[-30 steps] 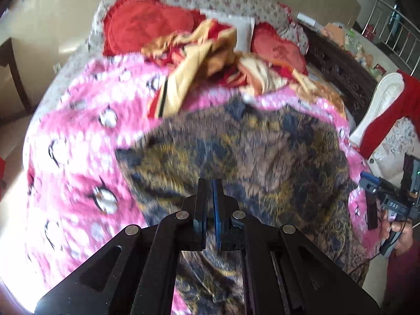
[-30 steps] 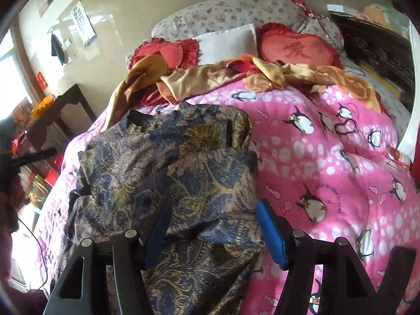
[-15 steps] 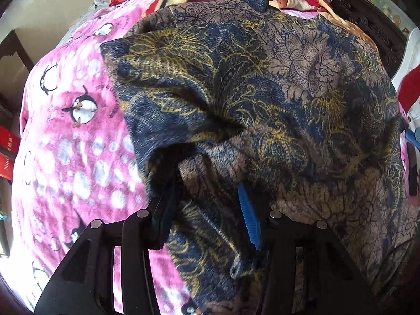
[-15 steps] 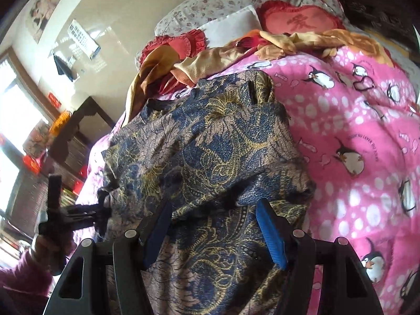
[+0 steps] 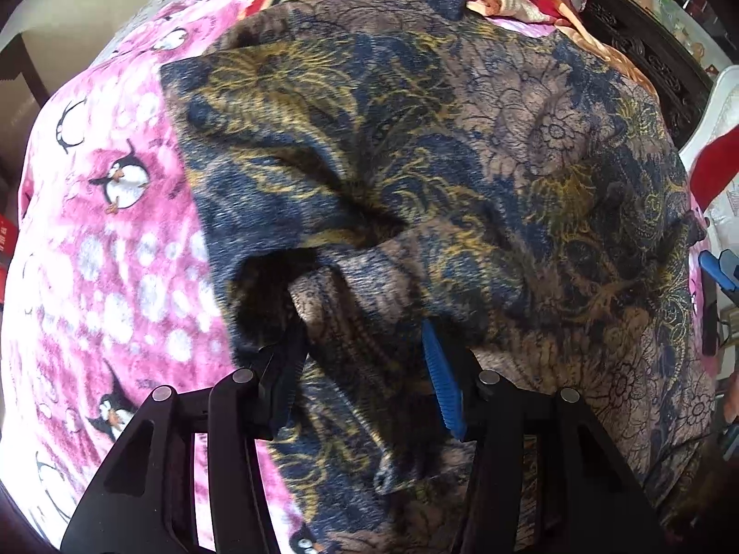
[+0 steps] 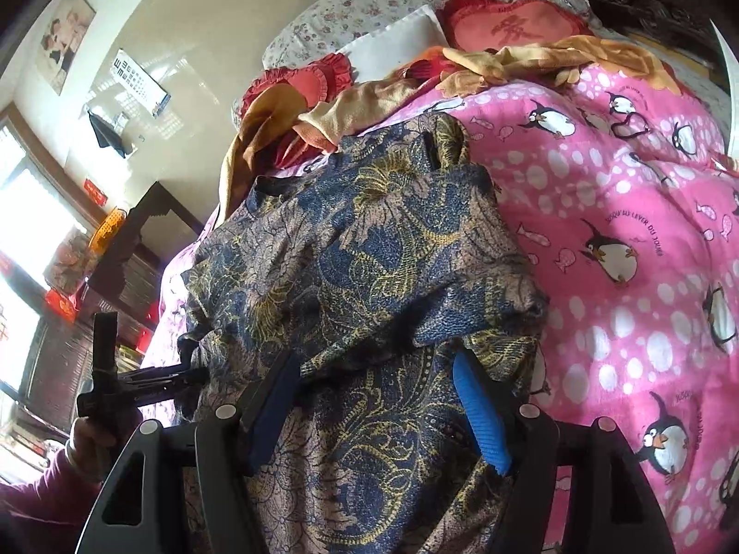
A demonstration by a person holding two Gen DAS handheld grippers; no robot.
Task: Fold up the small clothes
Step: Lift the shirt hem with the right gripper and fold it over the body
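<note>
A garment (image 5: 415, 161) patterned in blue, brown and gold lies spread and partly folded on the pink penguin blanket (image 5: 115, 254). My left gripper (image 5: 362, 332) points steeply down at its near left edge. Its jaws are opening, and a raised fold of the cloth lies between them without being pinched. My right gripper (image 6: 374, 360) stands open over the garment (image 6: 369, 240) at its near right part, a folded flap's edge between its fingers. The right wrist view also shows the left gripper (image 6: 194, 374), held in a hand at the garment's left side.
A heap of yellow and red clothes (image 6: 508, 60) lies at the head of the bed, in front of red pillows (image 6: 512, 27). Bare pink blanket (image 6: 623, 207) stretches right of the garment. A dark side table (image 6: 152, 226) stands left of the bed, dark carved furniture (image 5: 646, 46) on the right.
My left gripper came down onto the garment's near edge and went from shut to open around a fold. My right gripper rolled and dipped a little, its jaws still wide.
</note>
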